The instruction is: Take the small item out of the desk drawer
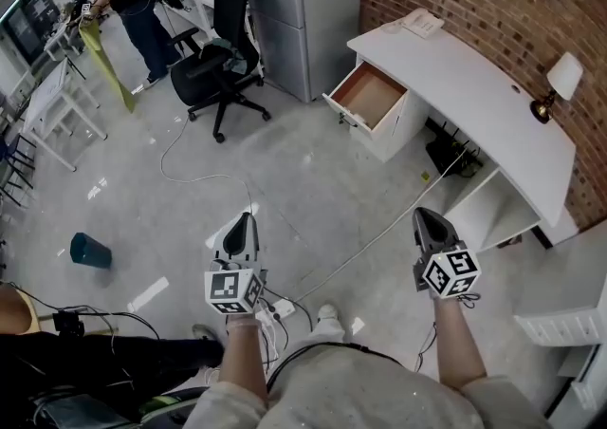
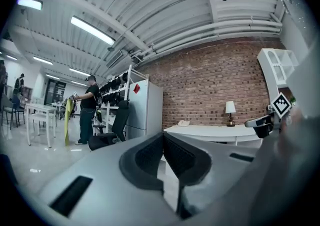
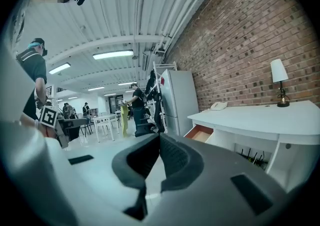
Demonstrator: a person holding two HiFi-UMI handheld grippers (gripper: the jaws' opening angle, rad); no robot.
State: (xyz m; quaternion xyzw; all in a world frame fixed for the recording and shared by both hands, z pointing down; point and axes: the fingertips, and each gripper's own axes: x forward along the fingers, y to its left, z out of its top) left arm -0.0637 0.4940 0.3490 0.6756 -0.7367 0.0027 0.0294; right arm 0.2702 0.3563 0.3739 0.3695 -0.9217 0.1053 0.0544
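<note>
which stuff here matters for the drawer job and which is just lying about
Job: drawer (open), desk, left claw, right claw. The small item doesn't show.
Lying about: chair, teal bin, lamp, phone, floor cable.

Bright ceiling lights (image 2: 92,30), fisheye-warped edges, soft shadows

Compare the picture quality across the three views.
Head view: evenly lit and sharp, with only soft shadows under the chair. Left gripper view: fisheye with black corners, and the ceiling lights are blown out. Right gripper view: same fisheye, and the drawer is fairly sharp.
</note>
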